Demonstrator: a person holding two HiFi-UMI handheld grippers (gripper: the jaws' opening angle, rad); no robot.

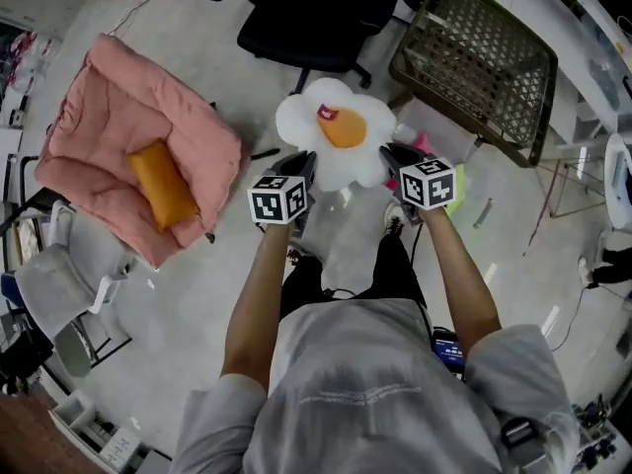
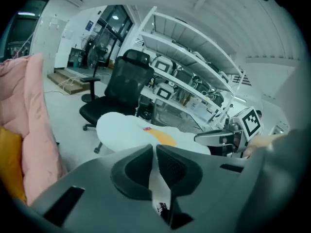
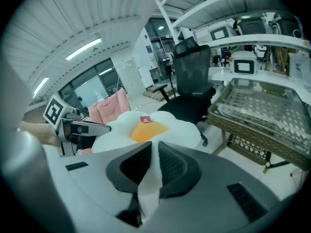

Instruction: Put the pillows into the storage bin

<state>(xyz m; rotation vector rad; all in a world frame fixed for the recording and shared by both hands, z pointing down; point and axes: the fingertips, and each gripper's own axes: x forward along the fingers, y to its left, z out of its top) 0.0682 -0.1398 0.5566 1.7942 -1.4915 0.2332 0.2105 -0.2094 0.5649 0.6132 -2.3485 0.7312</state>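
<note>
A fried-egg pillow (image 1: 336, 131), white with an orange yolk, hangs in the air between both grippers. My left gripper (image 1: 306, 166) is shut on its near left edge, and white fabric shows pinched between the jaws of the left gripper (image 2: 153, 152). My right gripper (image 1: 388, 158) is shut on the near right edge, with a fold of fabric in the right gripper (image 3: 154, 149). The wicker storage bin (image 1: 477, 55) stands ahead to the right, tilted, and the bin (image 3: 265, 115) looks empty. An orange pillow (image 1: 163, 184) lies on a pink cushion (image 1: 118, 136) at the left.
A black office chair (image 1: 316, 13) stands just beyond the held pillow, left of the bin. White shelving with equipment (image 3: 243, 38) runs behind the bin. A grey chair (image 1: 59, 284) sits at the near left. Cables and small items lie on the grey floor (image 1: 197, 294).
</note>
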